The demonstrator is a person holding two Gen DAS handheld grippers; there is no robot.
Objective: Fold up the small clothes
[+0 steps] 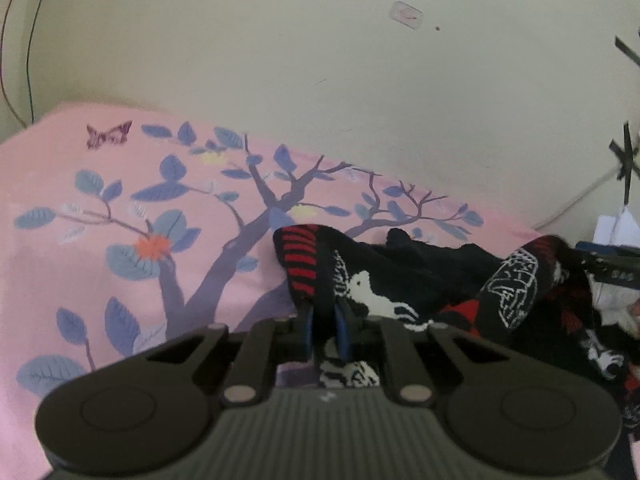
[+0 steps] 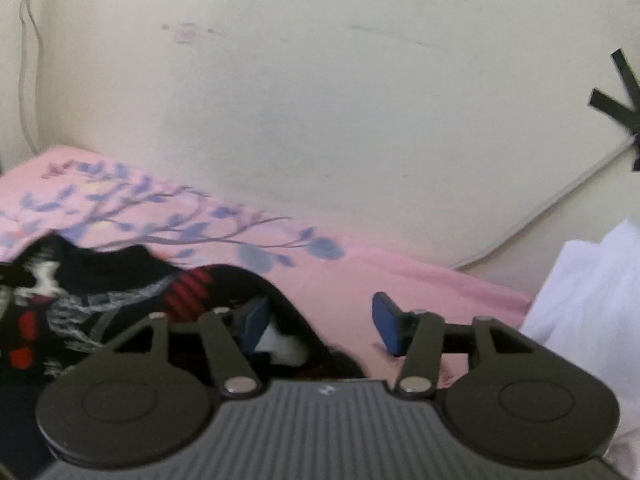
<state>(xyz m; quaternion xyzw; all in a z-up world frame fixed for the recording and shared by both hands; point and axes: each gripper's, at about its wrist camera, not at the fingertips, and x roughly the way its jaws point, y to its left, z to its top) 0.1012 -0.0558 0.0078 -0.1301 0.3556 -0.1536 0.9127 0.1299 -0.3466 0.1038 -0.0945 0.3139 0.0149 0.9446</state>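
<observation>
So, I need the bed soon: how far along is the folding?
Nothing looks folded yet: the black, red and white garment lies crumpled on the pink sheet. In hand: the left claw is shut on its edge. The right claw is open beside it. Every fold remains.

The right gripper (image 2: 320, 326) has its two blue pads wide apart, and the left pad (image 2: 252, 326) lies against the near right edge of a black garment (image 2: 120, 288) with red and white print, while the right pad (image 2: 386, 324) hangs over bare pink sheet (image 2: 420, 280). The garment lies crumpled at the left on this sheet, which has a blue tree pattern. Behind is a cream wall (image 2: 320, 100), and something white (image 2: 592, 300) lies at the far right.
</observation>
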